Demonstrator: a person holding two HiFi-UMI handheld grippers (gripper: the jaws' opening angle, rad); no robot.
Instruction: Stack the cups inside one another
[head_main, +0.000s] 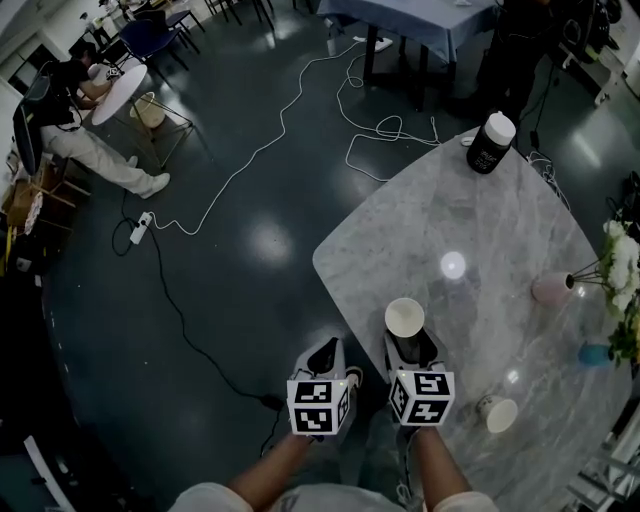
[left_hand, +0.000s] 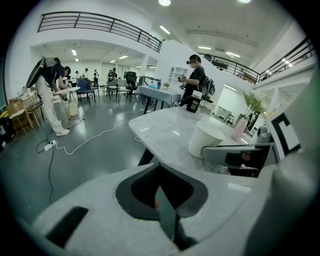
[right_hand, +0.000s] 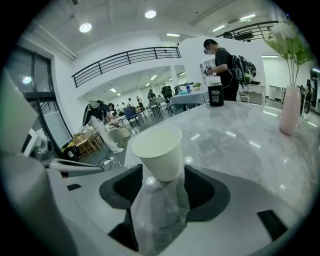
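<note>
A white paper cup (head_main: 404, 316) stands upright near the marble table's (head_main: 470, 220) front left edge. My right gripper (head_main: 407, 338) is open, with its jaws on either side of the cup's base. In the right gripper view the cup (right_hand: 159, 150) fills the gap between the jaws of the right gripper (right_hand: 160, 174), and a sliver of table shows beside it. A second white cup (head_main: 497, 412) sits on the table to the right, near me. My left gripper (head_main: 327, 353) hangs just off the table's edge, shut and empty. The left gripper view shows its jaws (left_hand: 160, 189) together and the cup (left_hand: 206, 140) ahead on the right.
A black jar with a white lid (head_main: 491, 142) stands at the table's far edge. A pink vase (head_main: 551, 289), white flowers (head_main: 620, 265) and a blue cup (head_main: 596, 353) are at the right. Cables (head_main: 290, 110) run over the dark floor, and people stand at other tables.
</note>
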